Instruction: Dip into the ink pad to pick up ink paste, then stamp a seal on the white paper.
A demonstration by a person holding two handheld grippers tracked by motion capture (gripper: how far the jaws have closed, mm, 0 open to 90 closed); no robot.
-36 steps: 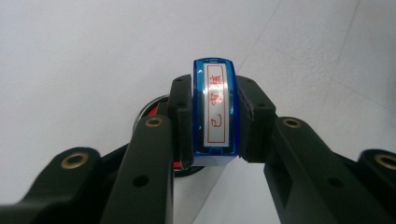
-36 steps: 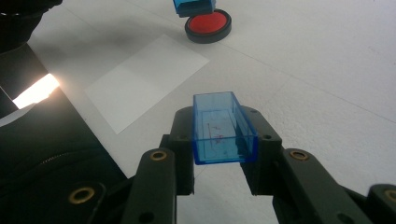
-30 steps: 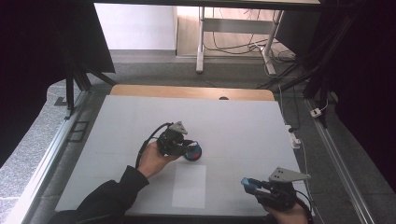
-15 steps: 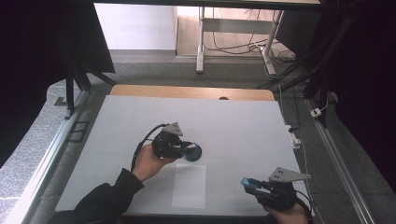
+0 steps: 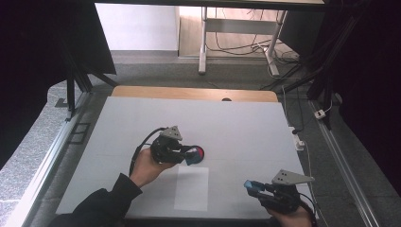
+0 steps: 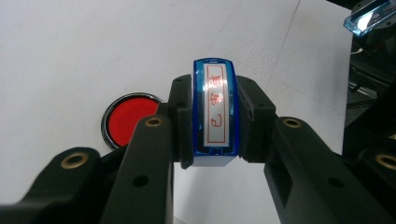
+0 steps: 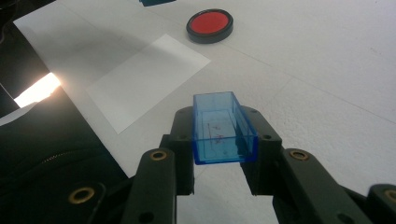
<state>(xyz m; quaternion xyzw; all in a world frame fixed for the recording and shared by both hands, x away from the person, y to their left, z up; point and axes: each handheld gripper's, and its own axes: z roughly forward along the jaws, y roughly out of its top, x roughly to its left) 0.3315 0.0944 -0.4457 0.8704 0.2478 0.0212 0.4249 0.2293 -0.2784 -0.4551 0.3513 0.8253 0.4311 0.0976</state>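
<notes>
Left gripper (image 5: 189,154) above the middle of the white table (image 5: 246,123), held in the person's left hand (image 5: 146,165); fingers (image 6: 180,116) pinching a blue-cased rubber stamp (image 6: 215,112) by its two long sides. Stamp face turned toward the left gripper camera: pale strip, red frame, red characters in a column. Stamp clear of the table surface, just beside and above the ink pad.

Round ink pad (image 6: 127,119), black rim, red centre, lid off, flat on the table; in the left gripper view partly hidden behind the left finger. In the high view the same pad (image 5: 199,152) just past the tip of the left gripper. In the right gripper view the pad (image 7: 210,23) well apart, toward the top.

Right gripper (image 5: 253,187) low at the near right edge of the table, in the right hand (image 5: 293,218). Fingers (image 7: 180,130) pinching a clear blue plastic stamp cap (image 7: 222,128), open side up, hollow, faint red marks on its inner floor. Cap held off the table.

White sheet of paper (image 5: 191,187) flat on the table between the two grippers, near the front edge; same sheet (image 7: 144,77) left of centre in the right gripper view. Not touched by either gripper.

Dark sleeve (image 5: 101,205) on the left forearm. Strip of bare wood (image 5: 189,93) along the far edge of the table.
</notes>
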